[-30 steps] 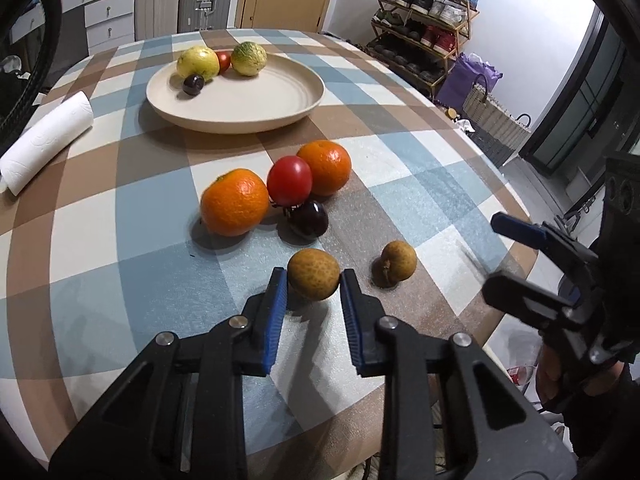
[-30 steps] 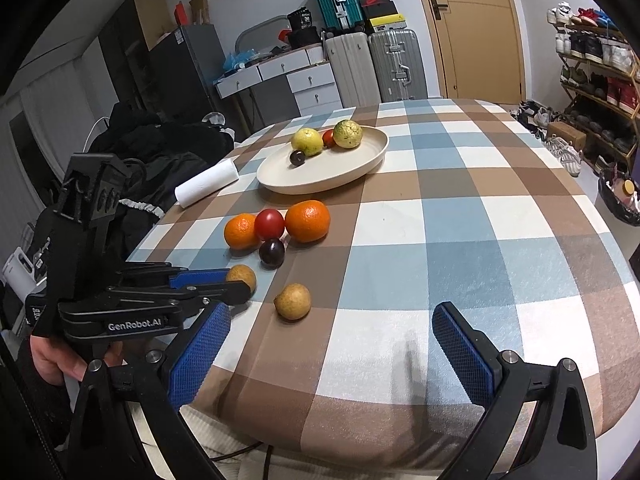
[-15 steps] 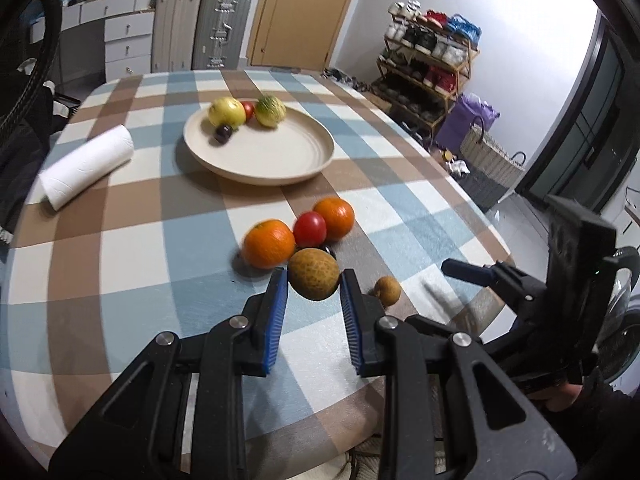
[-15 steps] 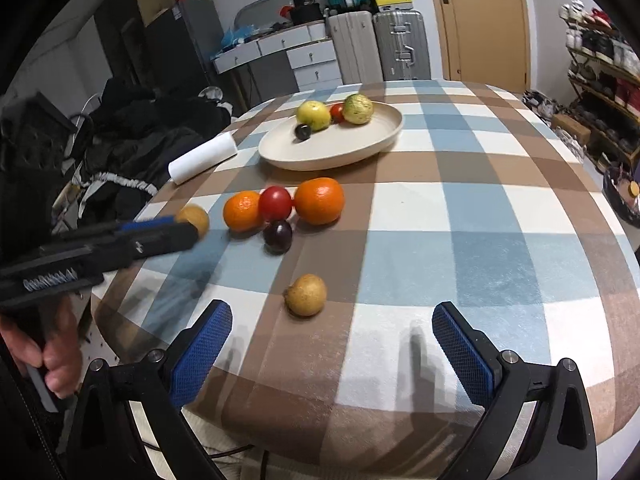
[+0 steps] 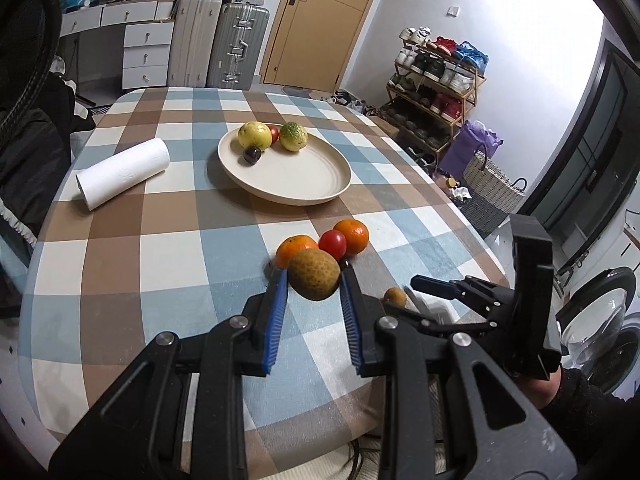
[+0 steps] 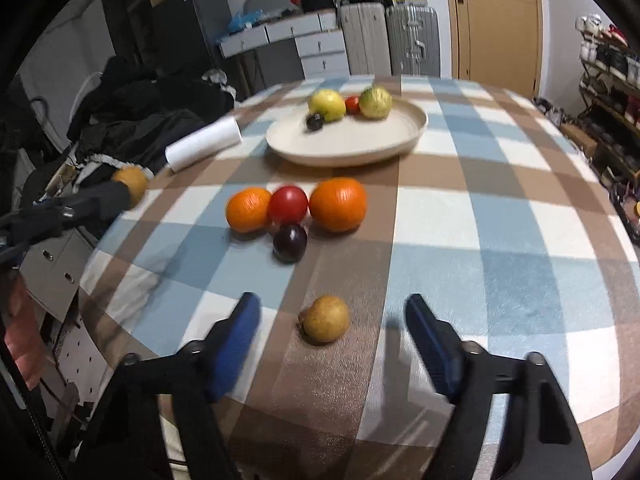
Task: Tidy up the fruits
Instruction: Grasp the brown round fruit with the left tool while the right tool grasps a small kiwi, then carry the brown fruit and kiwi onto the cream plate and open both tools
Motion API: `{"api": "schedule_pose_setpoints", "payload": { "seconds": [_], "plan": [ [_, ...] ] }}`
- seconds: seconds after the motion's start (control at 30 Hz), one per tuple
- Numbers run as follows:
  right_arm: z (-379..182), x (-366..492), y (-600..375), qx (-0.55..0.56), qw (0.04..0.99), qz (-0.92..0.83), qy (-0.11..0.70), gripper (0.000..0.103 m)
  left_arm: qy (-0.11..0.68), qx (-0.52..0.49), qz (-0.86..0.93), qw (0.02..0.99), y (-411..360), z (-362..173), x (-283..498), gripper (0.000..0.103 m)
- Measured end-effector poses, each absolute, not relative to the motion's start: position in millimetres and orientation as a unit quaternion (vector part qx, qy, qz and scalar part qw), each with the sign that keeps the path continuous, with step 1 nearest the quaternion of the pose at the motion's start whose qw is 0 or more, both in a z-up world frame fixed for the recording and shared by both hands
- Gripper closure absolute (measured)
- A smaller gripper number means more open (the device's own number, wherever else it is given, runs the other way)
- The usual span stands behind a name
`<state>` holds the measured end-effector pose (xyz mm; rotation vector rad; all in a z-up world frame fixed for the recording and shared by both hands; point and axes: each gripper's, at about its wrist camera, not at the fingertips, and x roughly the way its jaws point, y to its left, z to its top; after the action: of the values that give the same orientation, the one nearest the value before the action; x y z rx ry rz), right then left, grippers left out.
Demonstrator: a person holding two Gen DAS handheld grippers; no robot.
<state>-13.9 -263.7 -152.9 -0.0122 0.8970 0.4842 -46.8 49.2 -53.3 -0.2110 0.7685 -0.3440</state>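
Observation:
My left gripper (image 5: pixel 313 285) is shut on a brown longan (image 5: pixel 314 274) and holds it well above the checked table. It shows at the left of the right wrist view (image 6: pixel 130 184). My right gripper (image 6: pixel 332 322) is open, its blue pads either side of a second longan (image 6: pixel 325 318) lying on the table. Two oranges (image 6: pixel 338 204), a tomato (image 6: pixel 288 204) and a dark plum (image 6: pixel 290 242) lie together mid-table. A cream plate (image 5: pixel 296 176) farther back holds two yellow-green fruits, a small tomato and a dark plum.
A white paper roll (image 5: pixel 122 172) lies left of the plate. Suitcases and drawers stand behind the table, a shoe rack (image 5: pixel 436 80) and a wicker basket to the right. The table's near edge runs just under both grippers.
My left gripper has lifted the longan off the table and risen. My right gripper has moved forward and narrowed around the second longan.

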Motion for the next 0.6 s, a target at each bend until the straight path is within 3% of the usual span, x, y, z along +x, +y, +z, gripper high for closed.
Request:
{"api": "schedule_pose_setpoints", "payload": {
  "seconds": [0.1, 0.3, 0.43, 0.6],
  "plan": [
    [-156, -13, -265, -0.001, 0.872, 0.226, 0.435, 0.043, 0.373, -0.103, -0.163, 0.908, 50, -54, -46, 0.079],
    [-160, -16, -264, -0.003, 0.869, 0.235, 0.436, 0.057, 0.379, -0.106, -0.159, 0.906, 52, -56, -43, 0.079],
    [-160, -18, -262, -0.01, 0.868, 0.243, 0.432, 0.074, 0.379, -0.108, -0.154, 0.906, 55, -56, -37, 0.079],
    [-158, -20, -259, -0.039, 0.876, 0.242, 0.416, 0.074, 0.38, -0.104, -0.137, 0.909, 59, -55, -21, 0.079]
  ]
}}
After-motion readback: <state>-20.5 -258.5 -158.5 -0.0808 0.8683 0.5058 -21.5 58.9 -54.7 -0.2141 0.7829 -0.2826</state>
